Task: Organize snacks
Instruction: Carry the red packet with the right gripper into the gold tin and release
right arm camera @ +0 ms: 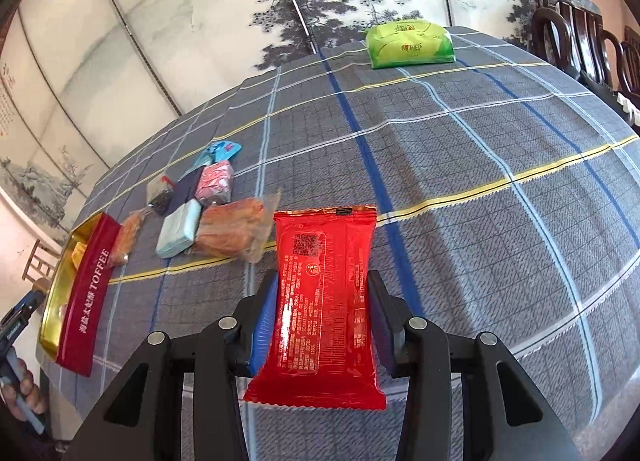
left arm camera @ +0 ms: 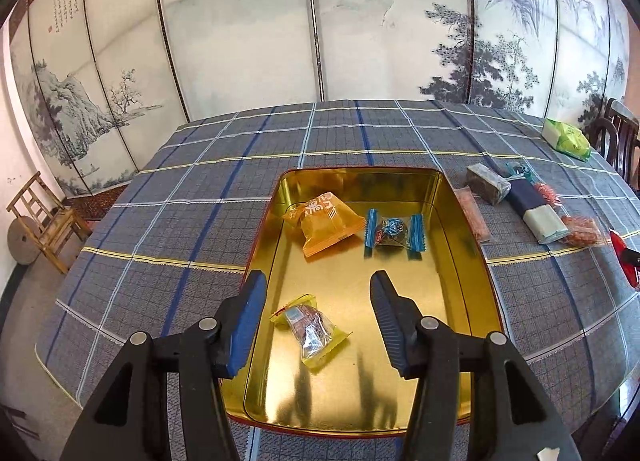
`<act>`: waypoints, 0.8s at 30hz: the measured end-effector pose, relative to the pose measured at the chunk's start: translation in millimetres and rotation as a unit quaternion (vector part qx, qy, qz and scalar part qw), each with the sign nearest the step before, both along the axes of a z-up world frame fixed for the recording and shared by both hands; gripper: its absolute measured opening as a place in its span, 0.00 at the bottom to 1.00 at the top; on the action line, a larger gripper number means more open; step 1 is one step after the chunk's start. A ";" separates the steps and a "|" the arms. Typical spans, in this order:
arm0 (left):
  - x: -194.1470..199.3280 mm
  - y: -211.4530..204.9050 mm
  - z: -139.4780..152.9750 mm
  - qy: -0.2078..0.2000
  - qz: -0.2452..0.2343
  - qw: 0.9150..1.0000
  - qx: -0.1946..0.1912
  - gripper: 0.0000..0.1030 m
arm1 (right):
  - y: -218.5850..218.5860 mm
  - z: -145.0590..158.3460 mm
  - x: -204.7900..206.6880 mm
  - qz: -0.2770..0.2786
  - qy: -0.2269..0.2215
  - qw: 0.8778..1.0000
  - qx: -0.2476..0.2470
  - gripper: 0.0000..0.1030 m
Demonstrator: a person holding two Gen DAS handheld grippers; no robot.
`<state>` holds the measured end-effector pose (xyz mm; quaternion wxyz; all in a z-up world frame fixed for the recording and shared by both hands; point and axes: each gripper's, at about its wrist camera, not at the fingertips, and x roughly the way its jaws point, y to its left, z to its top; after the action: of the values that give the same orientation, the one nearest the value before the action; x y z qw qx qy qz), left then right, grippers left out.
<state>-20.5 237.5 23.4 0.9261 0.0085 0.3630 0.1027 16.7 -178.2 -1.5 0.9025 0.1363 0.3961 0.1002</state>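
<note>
One red snack packet [right arm camera: 326, 301] sits clenched between the right gripper's [right arm camera: 324, 317] jaws at lower centre of the right wrist view — its long axis runs up the frame, away from the camera. Three wrapped snacks lie in the gold tin [left arm camera: 452, 221]: an orange packet [left arm camera: 324, 221], a blue-ended candy [left arm camera: 394, 234], a yellow-edged one [left arm camera: 310, 327]. The left gripper [left arm camera: 318, 317] hangs released above the last — nothing between its jaws. One green pack [right arm camera: 412, 43] rests upper right on the worktop [right arm camera: 480, 165].

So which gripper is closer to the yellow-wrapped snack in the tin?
Left. The left gripper hangs open just above the yellow-wrapped snack lying in the gold tin. The right gripper is off beside the tin, clamping a red packet.
</note>
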 end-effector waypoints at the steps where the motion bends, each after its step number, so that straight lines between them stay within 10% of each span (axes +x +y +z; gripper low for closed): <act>1: -1.5 -0.1 0.7 -0.002 0.000 1.000 0.001 0.49 | 4.0 2.3 -3.5 0.007 0.000 1.000 0.008 0.42; 24: -28.5 35.0 -1.6 -0.019 0.044 0.999 0.007 0.61 | 214.2 80.5 -39.8 0.251 -0.043 0.967 0.029 0.42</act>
<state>-49.0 272.5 21.8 0.9273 -0.0028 0.3446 0.1459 -23.1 36.0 79.0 0.8604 0.0546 0.3749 0.3409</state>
